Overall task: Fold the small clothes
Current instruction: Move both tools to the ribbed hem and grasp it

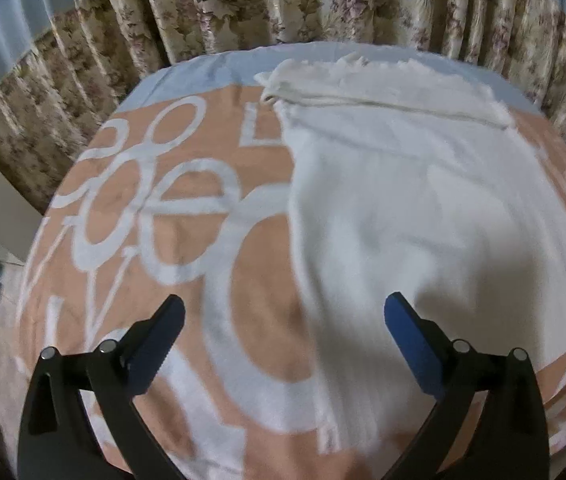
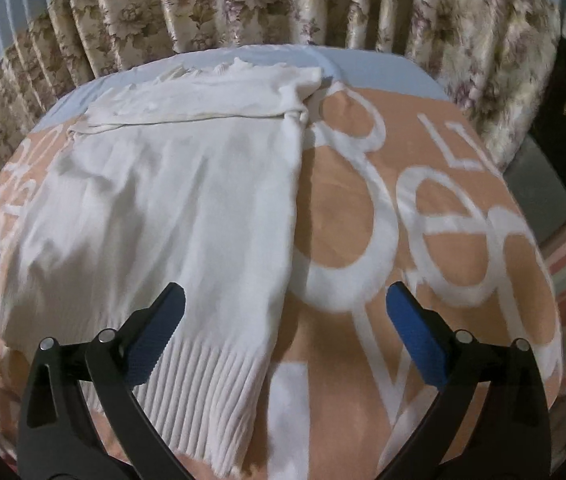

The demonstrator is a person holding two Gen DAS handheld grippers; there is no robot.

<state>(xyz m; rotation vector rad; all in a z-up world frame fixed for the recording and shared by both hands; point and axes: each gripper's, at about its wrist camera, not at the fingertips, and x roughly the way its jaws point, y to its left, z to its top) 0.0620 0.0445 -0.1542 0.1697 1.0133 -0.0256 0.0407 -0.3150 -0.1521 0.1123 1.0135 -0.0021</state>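
1. White sweater [image 2: 171, 216] – spread flat on the peach-and-white blanket [image 2: 343, 216], ribbed hem [image 2: 211, 384] nearest the cameras, sleeves folded across the far end [image 1: 383, 96]; apparently laid out so for a lengthwise fold.
2. Left gripper [image 1: 285, 344] – fingers spread wide, nothing between them; poised above the sweater's left edge, not touching the cloth.
3. Right gripper [image 2: 287, 340] – likewise spread and empty, straddling the right edge beside the hem.
4. Both tilted downward at matching corners – probably in readiness to pinch the hem at two points and carry it toward the collar.
5. Flowered curtain [image 1: 243, 8] behind the bed; no part in the fold.
6. Fold judged partly done: sleeves in, body not yet doubled.
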